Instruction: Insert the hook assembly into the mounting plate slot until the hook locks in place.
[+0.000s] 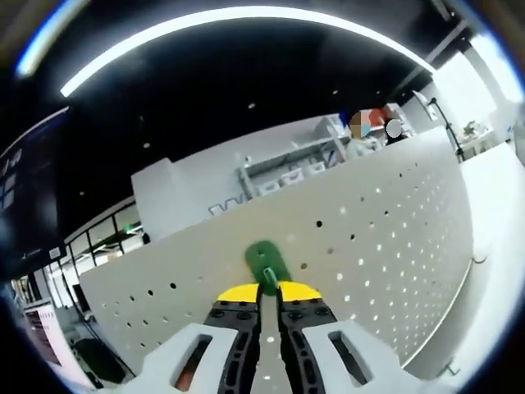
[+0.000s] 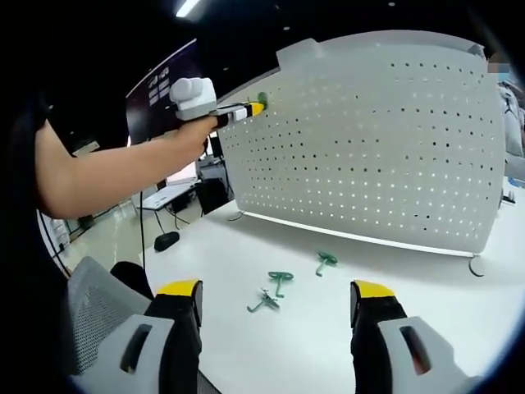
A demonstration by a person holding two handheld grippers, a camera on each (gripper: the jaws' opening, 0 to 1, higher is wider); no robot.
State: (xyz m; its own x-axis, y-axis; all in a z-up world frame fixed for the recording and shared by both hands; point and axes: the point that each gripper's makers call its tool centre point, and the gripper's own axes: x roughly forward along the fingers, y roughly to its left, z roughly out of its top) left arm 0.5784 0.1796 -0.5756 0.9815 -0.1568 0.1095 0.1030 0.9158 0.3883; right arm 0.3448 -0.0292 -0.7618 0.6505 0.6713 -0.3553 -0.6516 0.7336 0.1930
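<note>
- Against the white perforated mounting plate (image 1: 385,238), the left gripper (image 1: 269,289) pinches a green plastic hook (image 1: 267,263) — jaws nearly closed.
- Right gripper (image 2: 279,297) hangs wide, holding nothing, above three spare green hooks (image 2: 280,281) on the white bench (image 2: 410,279).
- Risk — a tilted hook could miss its slot and slip free.
</note>
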